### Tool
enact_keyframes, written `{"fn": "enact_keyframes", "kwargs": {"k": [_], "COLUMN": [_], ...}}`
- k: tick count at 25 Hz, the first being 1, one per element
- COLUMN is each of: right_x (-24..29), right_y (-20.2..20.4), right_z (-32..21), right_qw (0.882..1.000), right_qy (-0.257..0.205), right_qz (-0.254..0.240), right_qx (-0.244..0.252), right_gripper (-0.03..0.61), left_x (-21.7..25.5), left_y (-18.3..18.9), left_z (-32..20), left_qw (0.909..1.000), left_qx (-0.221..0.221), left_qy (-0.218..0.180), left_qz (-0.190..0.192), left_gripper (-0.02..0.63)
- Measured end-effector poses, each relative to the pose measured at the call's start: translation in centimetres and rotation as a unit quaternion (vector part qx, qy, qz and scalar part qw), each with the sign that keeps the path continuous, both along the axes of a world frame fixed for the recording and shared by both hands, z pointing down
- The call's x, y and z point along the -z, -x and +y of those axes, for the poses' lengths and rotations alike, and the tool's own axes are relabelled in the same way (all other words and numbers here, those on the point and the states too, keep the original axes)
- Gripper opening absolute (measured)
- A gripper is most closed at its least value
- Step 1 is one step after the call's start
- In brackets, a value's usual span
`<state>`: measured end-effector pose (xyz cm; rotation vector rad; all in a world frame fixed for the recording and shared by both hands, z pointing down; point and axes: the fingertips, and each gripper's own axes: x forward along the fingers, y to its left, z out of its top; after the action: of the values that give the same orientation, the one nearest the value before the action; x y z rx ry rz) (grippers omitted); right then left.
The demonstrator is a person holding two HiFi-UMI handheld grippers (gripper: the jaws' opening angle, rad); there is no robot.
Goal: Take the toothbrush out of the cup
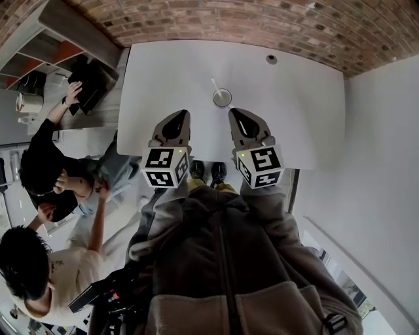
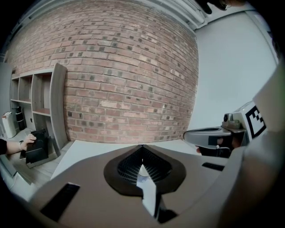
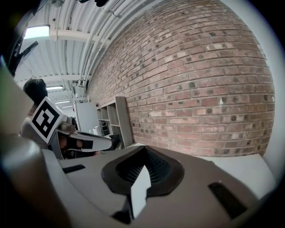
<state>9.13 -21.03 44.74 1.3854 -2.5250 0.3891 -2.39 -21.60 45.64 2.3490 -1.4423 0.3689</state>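
In the head view a small round cup (image 1: 222, 98) stands on the white table (image 1: 163, 72), with a white toothbrush (image 1: 215, 86) leaning out of it toward the far left. My left gripper (image 1: 178, 118) hovers just near-left of the cup, its jaws together and holding nothing. The right gripper (image 1: 237, 115) is just near-right of the cup, likewise shut and holding nothing. In the left gripper view the left gripper (image 2: 142, 147) points at the brick wall, with the right gripper (image 2: 209, 136) beside it. The right gripper view shows its own gripper (image 3: 143, 150) shut and the left gripper (image 3: 84, 142) beside it.
A dark round grommet (image 1: 271, 59) sits in the table near its far right. Two people (image 1: 46, 176) sit on the floor to the left, near a grey shelf unit (image 1: 65, 33). A brick wall (image 1: 262, 19) runs behind the table. My shoes (image 1: 208, 171) are at its near edge.
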Motion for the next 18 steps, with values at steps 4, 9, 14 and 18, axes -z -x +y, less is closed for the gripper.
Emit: {"fn": "enact_keyframes", "kwargs": {"k": [4,9,14,18], "right_x": [-2.1,-5.6,-9.7,-13.3], "right_y": [0.9,1.9,1.6,1.2], "right_z": [-1.0,-2.4,-3.5,-4.7], "right_qw": [1.0,0.998,0.995,0.99], "right_qy": [0.018,0.049,0.085,0.118], "right_qz": [0.008,0.033,0.058,0.078], "right_qx": [0.0,0.008,0.006,0.012], "right_gripper": [0.002,0.002,0.002,0.002], "left_x": [-2.4,-5.5,-8.5,-10.3], "left_y": [0.8,1.6,1.6,1.6], "left_z": [-1.0,-1.8,-2.1,-2.0], "left_qw": [0.9997,0.998,0.9951,0.9926], "left_qx": [-0.003,-0.008,-0.018,-0.023], "left_qy": [0.025,0.061,0.097,0.119], "left_qz": [0.003,0.009,0.008,0.011], "left_gripper": [0.003,0.003,0.003,0.003]}}
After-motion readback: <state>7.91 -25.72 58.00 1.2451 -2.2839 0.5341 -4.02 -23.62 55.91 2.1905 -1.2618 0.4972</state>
